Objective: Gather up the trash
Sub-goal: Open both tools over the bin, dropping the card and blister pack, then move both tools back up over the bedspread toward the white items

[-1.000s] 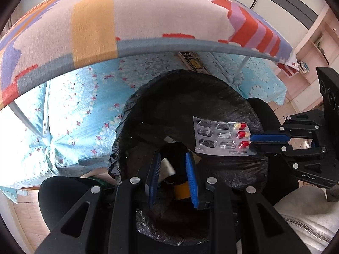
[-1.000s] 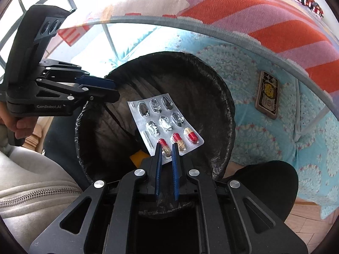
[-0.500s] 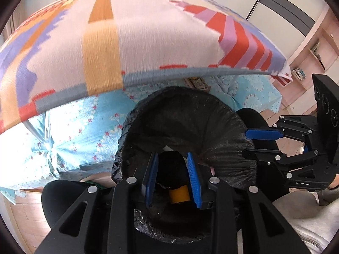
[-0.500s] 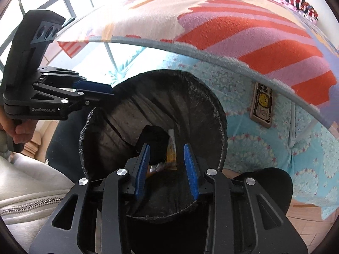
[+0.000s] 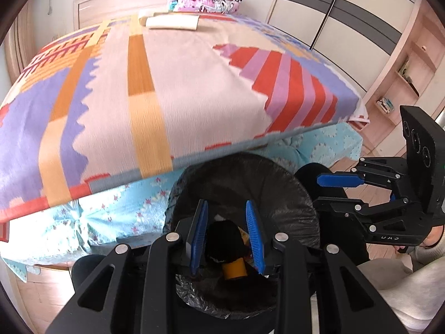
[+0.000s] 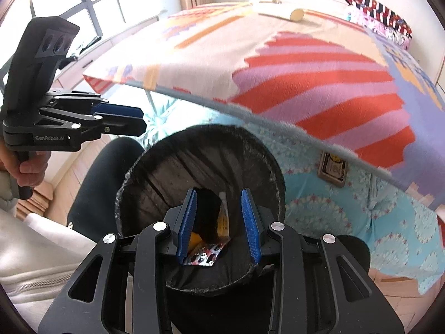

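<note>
A bin lined with a black bag [image 5: 278, 192] [image 6: 172, 172] stands at the foot of the bed. Inside lie a dark lump [image 5: 225, 239], an orange-yellow piece [image 5: 235, 270] and the silver pill blister [image 6: 204, 254]. My left gripper [image 5: 226, 236] is open and empty above the bin's near rim. My right gripper [image 6: 218, 226] is open and empty above the bin from the other side. Each gripper shows in the other's view, the right one [image 5: 338, 192] and the left one [image 6: 122, 119].
A bed with a striped patterned blanket [image 5: 172, 89] and a blue floral sheet [image 6: 356, 208] fills the far side. A small card-like object [image 6: 332, 171] lies on the sheet under the blanket edge. Wardrobe doors [image 5: 347, 19] and shelves stand at right. My legs are near the bin.
The right gripper opened and the pill blister dropped into the bin. Both grippers have risen and tilted up, so more of the bed shows.
</note>
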Tool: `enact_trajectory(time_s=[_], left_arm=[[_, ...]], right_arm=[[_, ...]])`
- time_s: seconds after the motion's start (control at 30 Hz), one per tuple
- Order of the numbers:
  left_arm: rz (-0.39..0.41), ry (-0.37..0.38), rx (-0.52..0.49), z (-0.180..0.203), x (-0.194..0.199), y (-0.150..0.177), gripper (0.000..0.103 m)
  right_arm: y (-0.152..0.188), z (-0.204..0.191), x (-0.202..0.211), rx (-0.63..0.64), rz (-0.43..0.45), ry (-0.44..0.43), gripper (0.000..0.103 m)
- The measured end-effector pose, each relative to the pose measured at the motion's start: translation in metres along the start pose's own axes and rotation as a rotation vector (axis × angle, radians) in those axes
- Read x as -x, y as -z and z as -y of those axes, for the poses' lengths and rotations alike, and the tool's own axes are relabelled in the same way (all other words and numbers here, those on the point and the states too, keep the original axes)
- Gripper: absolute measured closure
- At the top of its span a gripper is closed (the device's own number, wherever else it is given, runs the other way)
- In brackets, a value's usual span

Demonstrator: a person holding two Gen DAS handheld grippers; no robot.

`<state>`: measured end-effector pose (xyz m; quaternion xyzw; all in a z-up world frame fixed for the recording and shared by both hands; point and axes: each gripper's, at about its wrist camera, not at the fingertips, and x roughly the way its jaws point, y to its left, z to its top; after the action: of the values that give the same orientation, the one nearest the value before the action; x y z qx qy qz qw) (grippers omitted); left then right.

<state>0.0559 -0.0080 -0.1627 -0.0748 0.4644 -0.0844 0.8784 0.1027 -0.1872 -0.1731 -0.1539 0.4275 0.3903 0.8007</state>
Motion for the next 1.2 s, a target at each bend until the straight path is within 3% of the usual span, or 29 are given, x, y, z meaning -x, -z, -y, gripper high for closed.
enact_trajectory(time_s=[0.63,1.1,1.13,1.2], left_arm=[[0.147,-0.053,-0.08,-0.008,0.043,-0.065,0.075],[0.187,-0.086,-0.09,-0.032,0.049,-0.116,0.075],[0.188,-0.086,-0.094,-0.033,0.049,-0.119,0.073],[0.194,-0.091,-0.104,-0.036,0.048,-0.126,0.043]], right_arm=[[-0.053,0.009,0.033,0.047,0.136,0.026,0.07],[-0.086,0.028,0.031,0.05,0.183,0.033,0.069],[-0.089,0.029,0.03,0.052,0.184,0.034,0.069],[-0.095,0.031,0.029,0.055,0.189,0.036,0.069]])
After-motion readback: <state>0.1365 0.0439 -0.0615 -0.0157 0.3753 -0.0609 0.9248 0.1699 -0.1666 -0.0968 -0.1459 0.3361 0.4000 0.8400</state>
